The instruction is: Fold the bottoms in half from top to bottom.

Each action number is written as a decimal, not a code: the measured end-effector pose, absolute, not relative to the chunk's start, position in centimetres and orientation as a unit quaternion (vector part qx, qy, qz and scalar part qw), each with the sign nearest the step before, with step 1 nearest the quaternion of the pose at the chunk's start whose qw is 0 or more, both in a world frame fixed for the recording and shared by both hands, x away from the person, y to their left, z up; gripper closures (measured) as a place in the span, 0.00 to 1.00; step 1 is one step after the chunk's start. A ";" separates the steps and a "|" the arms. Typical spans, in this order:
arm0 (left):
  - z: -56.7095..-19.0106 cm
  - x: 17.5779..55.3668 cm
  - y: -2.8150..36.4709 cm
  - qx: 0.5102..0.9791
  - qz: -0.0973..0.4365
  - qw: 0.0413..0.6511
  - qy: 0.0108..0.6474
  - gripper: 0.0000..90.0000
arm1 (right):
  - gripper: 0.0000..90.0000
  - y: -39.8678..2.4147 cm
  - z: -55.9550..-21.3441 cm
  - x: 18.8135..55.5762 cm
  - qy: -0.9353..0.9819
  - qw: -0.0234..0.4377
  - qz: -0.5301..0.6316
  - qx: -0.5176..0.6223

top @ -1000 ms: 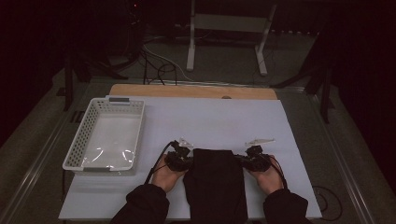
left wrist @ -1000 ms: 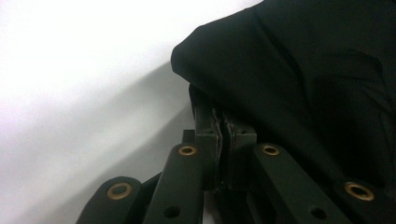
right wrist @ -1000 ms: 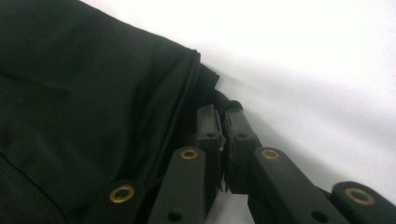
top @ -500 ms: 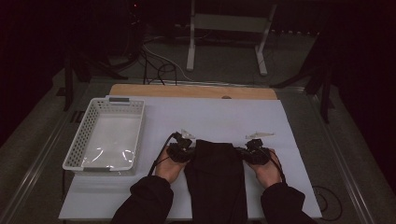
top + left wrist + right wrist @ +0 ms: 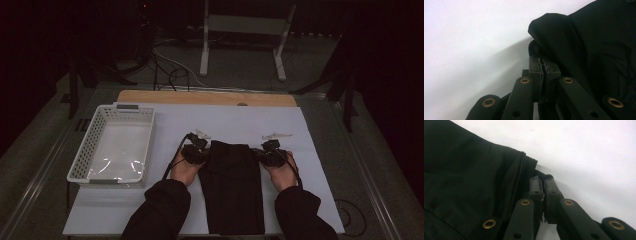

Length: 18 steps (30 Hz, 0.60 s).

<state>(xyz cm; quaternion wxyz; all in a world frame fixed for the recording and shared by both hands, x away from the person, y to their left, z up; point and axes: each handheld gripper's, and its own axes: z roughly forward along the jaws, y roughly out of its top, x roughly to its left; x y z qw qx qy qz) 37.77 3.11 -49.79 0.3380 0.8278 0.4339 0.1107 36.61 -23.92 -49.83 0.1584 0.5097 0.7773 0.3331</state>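
A black garment (image 5: 232,185) lies folded in a long strip on the white table cover (image 5: 240,122), running from the near edge toward the middle. My left gripper (image 5: 199,150) grips its far left corner, and my right gripper (image 5: 266,151) grips its far right corner. In the left gripper view the jaws (image 5: 544,62) are shut on a fold of the black cloth (image 5: 599,37). In the right gripper view the jaws (image 5: 541,181) are pinched together on the garment's hem (image 5: 461,170). Both corners sit close to the table surface.
A white perforated basket (image 5: 80,160) stands at the left of the table with only a clear plastic liner inside. A wooden strip (image 5: 205,97) marks the far table edge. Beyond it are a white metal stand (image 5: 240,25) and floor cables.
Both hands have moved away from the person, pulling the garment's far edge farther up the table. Both grippers keep their grip on the cloth.
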 end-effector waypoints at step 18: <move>-48.9 38.6 3.9 0.802 0.127 0.349 0.467 0.65 | 0.71 -24.8 -49.3 37.6 0.748 0.189 0.333 0.542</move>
